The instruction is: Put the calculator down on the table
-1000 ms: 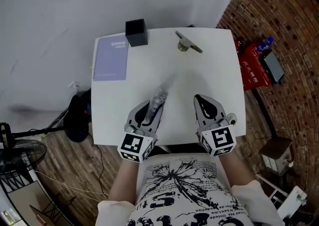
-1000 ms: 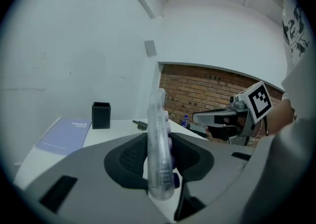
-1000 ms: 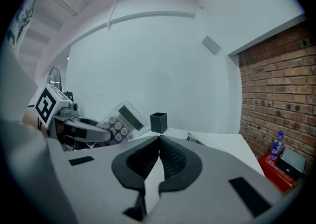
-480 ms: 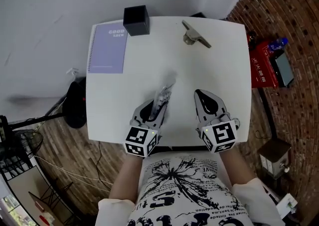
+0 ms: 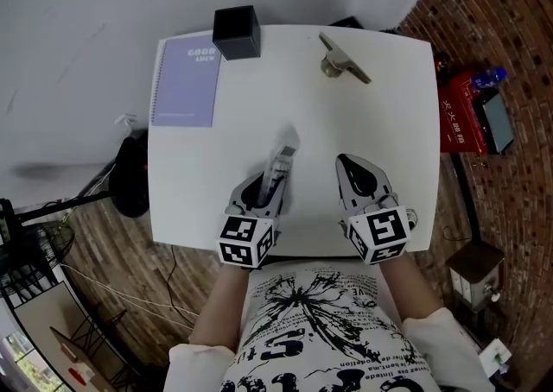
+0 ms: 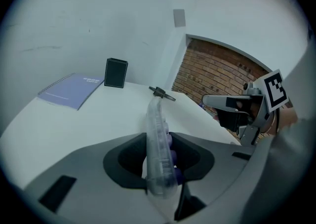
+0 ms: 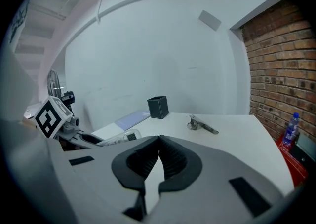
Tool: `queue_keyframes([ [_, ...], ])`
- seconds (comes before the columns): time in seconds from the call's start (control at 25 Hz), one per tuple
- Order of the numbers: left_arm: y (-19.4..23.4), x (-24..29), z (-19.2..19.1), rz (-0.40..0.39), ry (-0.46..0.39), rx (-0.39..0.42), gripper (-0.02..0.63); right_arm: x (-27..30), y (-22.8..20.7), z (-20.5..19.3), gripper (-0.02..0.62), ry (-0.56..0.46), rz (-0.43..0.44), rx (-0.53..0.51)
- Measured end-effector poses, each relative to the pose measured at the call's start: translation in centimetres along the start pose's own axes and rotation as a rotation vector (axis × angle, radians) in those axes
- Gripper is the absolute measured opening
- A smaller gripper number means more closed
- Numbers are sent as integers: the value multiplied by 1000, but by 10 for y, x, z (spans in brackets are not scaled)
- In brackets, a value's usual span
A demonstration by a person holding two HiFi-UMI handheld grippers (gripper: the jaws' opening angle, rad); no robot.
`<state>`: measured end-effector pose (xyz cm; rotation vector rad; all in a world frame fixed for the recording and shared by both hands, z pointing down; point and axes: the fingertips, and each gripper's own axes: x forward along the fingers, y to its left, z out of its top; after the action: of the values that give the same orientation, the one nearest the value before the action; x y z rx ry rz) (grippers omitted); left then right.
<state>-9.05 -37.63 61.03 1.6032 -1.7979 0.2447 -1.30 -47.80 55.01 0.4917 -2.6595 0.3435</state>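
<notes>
A clear plastic calculator (image 5: 280, 167) with purple keys stands on its edge between the jaws of my left gripper (image 5: 268, 185), just over the white table (image 5: 380, 127) near its front edge. In the left gripper view the calculator (image 6: 157, 139) runs forward out of the left gripper (image 6: 159, 138), whose jaws are opening while both still touch it. My right gripper (image 5: 349, 163) hovers beside it to the right, shut and empty; in its own view the right gripper (image 7: 159, 140) has its tips meeting.
A lilac spiral notebook (image 5: 184, 84) lies at the table's back left, with a black box (image 5: 237, 32) beside it. A metal clip-like object (image 5: 343, 62) sits at the back right. A red case (image 5: 462, 118) and a bottle lie on the floor to the right.
Both grippers have come down toward the table near its front edge. The left one has rolled, so the calculator now stands more on its edge and lower.
</notes>
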Motion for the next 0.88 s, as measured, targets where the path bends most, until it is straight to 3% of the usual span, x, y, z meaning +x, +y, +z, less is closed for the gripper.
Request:
queue_keyframes([
  [0.76, 54, 2, -11, 143, 35, -23, 225, 15, 10, -15, 14, 46, 29, 7],
  [0.88, 61, 0, -12, 169, 48, 25, 212, 15, 14, -15, 14, 49, 24, 7],
])
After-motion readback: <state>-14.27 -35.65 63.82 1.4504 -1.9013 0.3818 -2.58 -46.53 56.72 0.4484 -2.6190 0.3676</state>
